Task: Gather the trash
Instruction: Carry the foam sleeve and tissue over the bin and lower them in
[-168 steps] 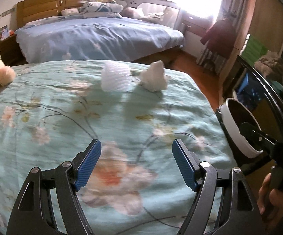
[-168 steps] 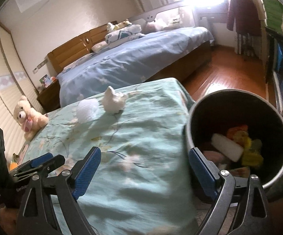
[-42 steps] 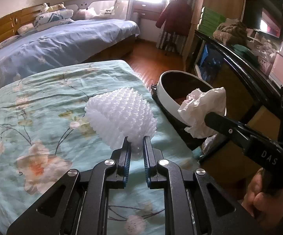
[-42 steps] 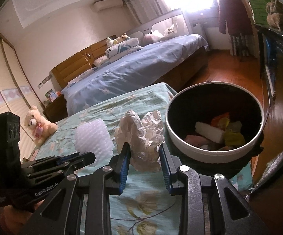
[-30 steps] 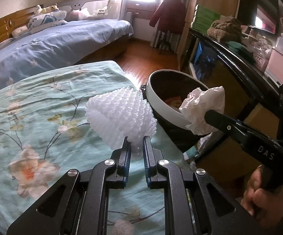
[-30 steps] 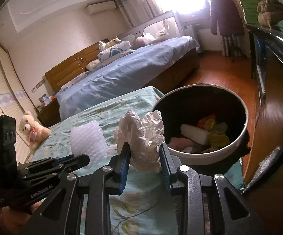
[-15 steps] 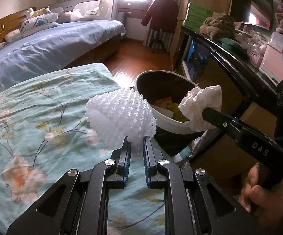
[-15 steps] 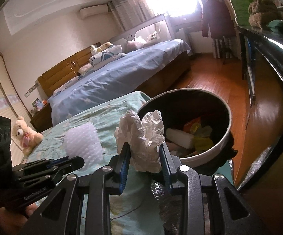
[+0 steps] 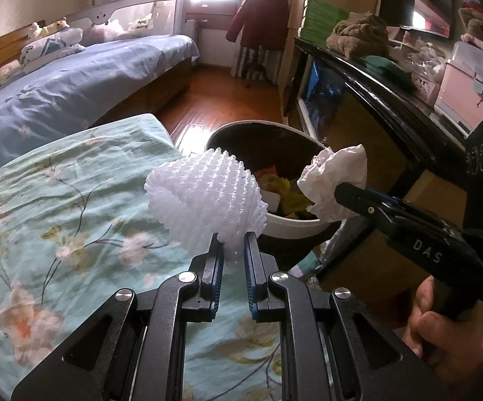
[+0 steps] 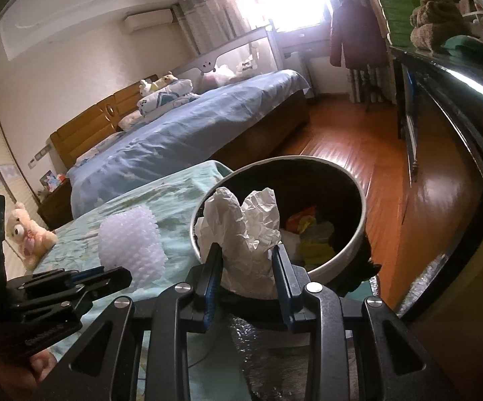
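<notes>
My right claw (image 10: 246,262) is clenched on the crumpled tissue (image 10: 241,230), just short of the trash bin (image 10: 358,230) rim; my left claw (image 9: 233,250) pinches the foam net (image 9: 204,193) beside it; I'd carry both over the opening before releasing.

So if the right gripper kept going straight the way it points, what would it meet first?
Probably the trash bin: the right gripper, shut on the crumpled paper, points at its open mouth, though depth is unclear.

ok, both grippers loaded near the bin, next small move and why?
Probably open the right gripper: its crumpled white paper wad already sits over the white-rimmed round trash bin. The left gripper with the white foam fruit net looks short of the rim.
</notes>
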A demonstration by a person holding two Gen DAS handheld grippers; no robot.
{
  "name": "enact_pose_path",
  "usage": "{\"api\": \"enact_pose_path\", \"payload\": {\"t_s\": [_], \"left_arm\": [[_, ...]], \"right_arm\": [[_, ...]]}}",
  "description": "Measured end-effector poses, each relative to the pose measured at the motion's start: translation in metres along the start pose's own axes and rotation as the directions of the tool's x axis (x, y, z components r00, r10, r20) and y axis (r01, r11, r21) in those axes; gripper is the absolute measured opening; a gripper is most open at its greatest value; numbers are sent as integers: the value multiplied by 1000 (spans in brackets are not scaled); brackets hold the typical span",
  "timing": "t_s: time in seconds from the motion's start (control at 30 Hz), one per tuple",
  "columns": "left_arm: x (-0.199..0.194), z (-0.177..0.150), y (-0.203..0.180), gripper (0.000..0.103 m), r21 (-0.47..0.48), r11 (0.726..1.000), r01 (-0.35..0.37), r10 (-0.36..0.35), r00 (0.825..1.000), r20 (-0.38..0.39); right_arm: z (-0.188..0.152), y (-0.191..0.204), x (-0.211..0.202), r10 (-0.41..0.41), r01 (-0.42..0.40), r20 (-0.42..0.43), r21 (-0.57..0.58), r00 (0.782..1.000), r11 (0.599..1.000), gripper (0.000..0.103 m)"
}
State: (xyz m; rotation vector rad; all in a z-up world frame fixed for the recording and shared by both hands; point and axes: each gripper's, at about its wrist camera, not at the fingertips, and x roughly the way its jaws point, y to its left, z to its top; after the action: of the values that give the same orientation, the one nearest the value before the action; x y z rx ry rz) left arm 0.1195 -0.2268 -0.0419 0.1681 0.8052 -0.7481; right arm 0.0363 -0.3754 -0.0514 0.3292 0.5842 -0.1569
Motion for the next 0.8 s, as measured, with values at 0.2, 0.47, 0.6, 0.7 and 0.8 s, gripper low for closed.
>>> {"api": "enact_pose_path", "payload": {"t_s": [0.2, 0.47, 0.6, 0.7, 0.8], "left_arm": [[7, 5, -2, 11, 1, 1000, 4, -4, 1000, -9], [17, 13, -8, 11, 16, 1000, 7, -6, 1000, -20], [21, 18, -12, 11, 26, 1000, 7, -6, 1000, -21], [25, 22, -14, 11, 32, 999, 8, -7, 1000, -21], [30, 27, -16, 11, 36, 999, 7, -6, 1000, -24]], "right_arm": [[6, -5, 3, -18, 18, 2, -3, 1000, 1000, 31], [13, -9, 10, -40, 40, -2, -11, 999, 999, 31], [18, -10, 14, -49, 49, -11, -17, 999, 999, 31], [21, -12, 18, -51, 51, -16, -14, 999, 999, 31], [25, -13, 22, -55, 55, -18, -15, 998, 998, 31]]}}
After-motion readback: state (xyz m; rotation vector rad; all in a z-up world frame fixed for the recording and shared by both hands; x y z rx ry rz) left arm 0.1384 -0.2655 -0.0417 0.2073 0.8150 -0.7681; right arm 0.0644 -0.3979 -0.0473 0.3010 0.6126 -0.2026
